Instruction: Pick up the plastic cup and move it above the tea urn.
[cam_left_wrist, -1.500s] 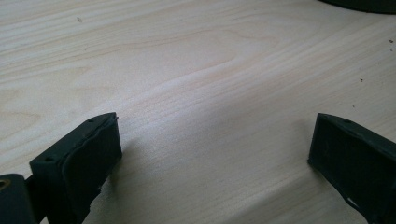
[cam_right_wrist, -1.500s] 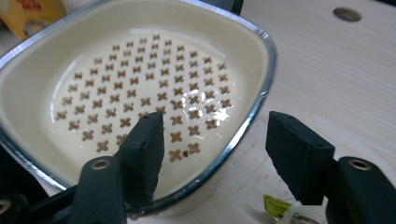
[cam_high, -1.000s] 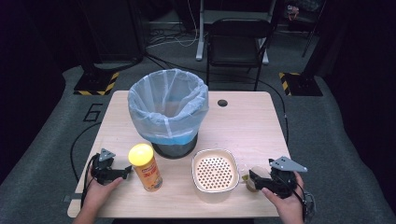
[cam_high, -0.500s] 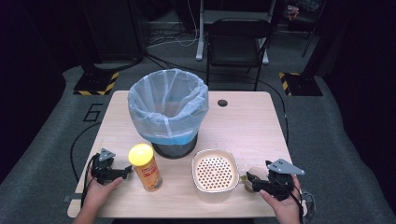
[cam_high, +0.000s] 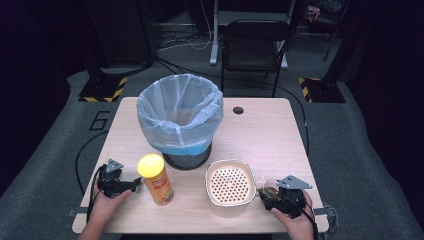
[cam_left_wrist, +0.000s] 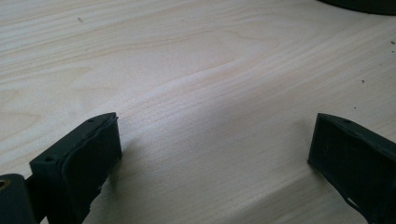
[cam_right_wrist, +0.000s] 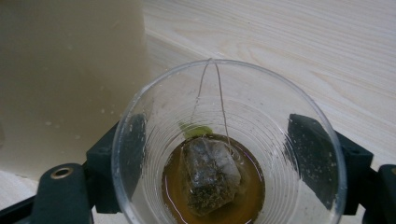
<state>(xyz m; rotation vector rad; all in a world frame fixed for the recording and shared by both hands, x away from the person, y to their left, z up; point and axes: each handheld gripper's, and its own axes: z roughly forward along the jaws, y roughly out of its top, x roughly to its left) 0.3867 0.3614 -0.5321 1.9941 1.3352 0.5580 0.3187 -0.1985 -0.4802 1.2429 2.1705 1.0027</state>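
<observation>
We take the bin (cam_high: 180, 120), lined with a pale bag, as our landmark on the table (cam_high: 270, 135). Near-right of it sits the perforated tray (cam_high: 230, 187), and just right of that the clear cup (cam_right_wrist: 229, 149), upright, holding a tea bag (cam_right_wrist: 210, 175) in brown liquid. Our right gripper (cam_high: 270, 197) brackets the cup; its jaws have just been closing around it, though we cannot tell if they press yet. Near-left of the bin, beside the yellow-lidded can (cam_high: 156, 179), our left gripper (cam_high: 131, 184) rests wide open and empty.
</observation>
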